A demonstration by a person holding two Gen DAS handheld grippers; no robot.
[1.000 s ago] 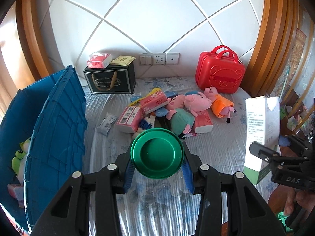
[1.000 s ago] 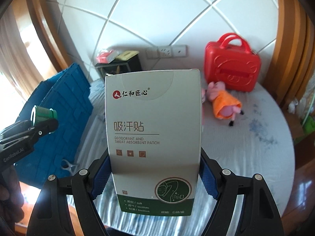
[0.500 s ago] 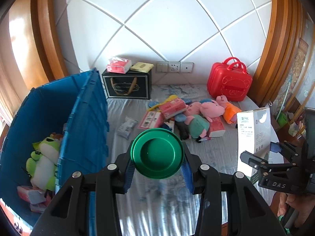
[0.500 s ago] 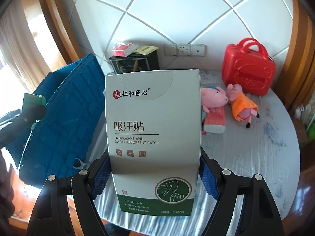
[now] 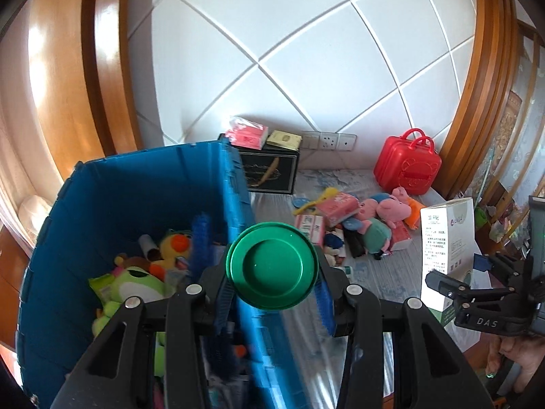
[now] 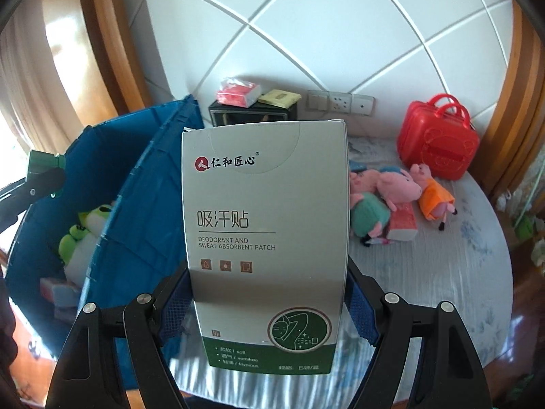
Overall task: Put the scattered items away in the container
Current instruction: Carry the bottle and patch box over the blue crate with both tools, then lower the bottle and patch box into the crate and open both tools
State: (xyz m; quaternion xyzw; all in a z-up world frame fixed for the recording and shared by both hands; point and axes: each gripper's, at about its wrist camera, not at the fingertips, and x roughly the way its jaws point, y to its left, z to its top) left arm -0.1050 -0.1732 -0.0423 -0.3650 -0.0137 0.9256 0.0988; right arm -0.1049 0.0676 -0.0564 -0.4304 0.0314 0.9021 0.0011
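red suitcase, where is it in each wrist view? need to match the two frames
Left wrist: red suitcase at right of centre, against the white wall, beyond the plush pigs.
Right wrist: red suitcase at upper right, right of the white-and-green box held in the right gripper.
Shared landmark: the wall sockets, just left of the suitcase in both views.

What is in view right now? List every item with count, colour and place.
crate: one, blue, left, toys inside
frog plush: one, green, in crate
green lid: one, in left hand-held gripper
patch box: one, white and green, in right hand-held gripper
pig plushes: several, pink, on bed
suitcase: one, red, by wall
black box: one, behind crate
hand: one, under right hand-held gripper
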